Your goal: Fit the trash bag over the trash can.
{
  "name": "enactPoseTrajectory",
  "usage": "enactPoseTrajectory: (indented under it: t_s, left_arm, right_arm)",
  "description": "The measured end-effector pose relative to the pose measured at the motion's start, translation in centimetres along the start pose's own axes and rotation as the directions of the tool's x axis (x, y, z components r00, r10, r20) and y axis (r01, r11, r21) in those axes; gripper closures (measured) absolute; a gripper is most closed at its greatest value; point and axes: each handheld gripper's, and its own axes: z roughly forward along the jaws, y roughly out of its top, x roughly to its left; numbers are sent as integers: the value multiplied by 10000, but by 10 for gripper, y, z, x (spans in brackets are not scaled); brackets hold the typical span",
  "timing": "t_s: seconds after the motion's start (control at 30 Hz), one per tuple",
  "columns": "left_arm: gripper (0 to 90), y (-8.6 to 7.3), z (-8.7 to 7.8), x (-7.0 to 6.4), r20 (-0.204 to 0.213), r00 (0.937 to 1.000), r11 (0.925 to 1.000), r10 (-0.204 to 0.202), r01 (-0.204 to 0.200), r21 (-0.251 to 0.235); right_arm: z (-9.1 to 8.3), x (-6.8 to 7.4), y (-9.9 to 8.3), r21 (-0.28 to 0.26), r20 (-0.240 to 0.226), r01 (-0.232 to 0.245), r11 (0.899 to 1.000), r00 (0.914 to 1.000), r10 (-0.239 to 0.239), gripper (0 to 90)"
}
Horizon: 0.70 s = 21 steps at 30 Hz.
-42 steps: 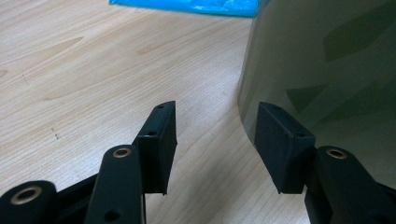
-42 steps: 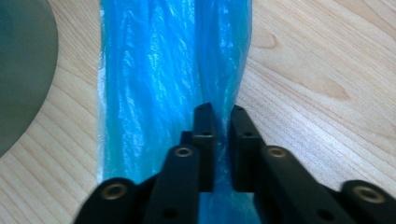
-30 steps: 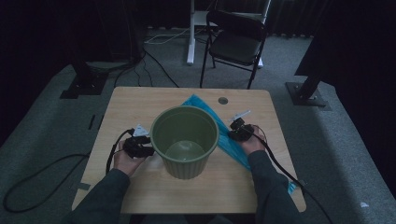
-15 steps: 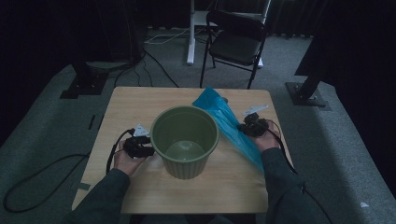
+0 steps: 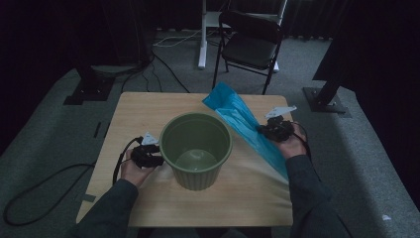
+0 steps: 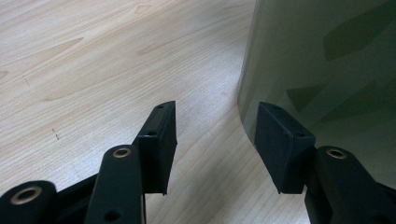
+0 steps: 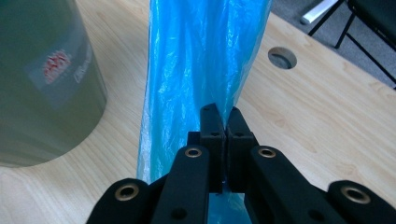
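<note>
A green plastic bin (image 5: 196, 148) stands upright and empty in the middle of the wooden table (image 5: 138, 111). A blue plastic bag (image 5: 242, 121) stretches from the far side of the table down to its right front. My right gripper (image 5: 270, 130) is shut on the bag's edge and holds it lifted; in the right gripper view the bag (image 7: 201, 60) rises from the closed jaws with the bin (image 7: 44, 79) at left. My left gripper (image 5: 154, 157) rests open on the table beside the bin's left wall (image 6: 327, 70), with nothing between its fingers.
A round cable hole (image 7: 282, 57) pierces the table near its far edge. Behind the table stand a black folding chair (image 5: 250, 44), a white desk leg (image 5: 202, 34) and black stand bases (image 5: 327, 99). Cables lie on the grey carpet at left.
My right gripper has moved to the right and lifted with the blue bag, so the bag's far end now stands up off the table. The left gripper has stayed put.
</note>
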Motion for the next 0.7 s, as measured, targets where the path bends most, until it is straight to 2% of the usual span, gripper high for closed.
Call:
enactPoseTrajectory:
  t_s: [0.17,0.7]
  left_arm:
    - [487,0,0,0,9,10000,10000,-8,8,10]
    - [488,0,1,0,21,10000,10000,9,-9,21]
  right_arm:
    - [-11,1,4,-174,-20,261,9995,9997,-262,890]
    - [-30,-1,7,-383,-282,661,9971,9973,-672,889]
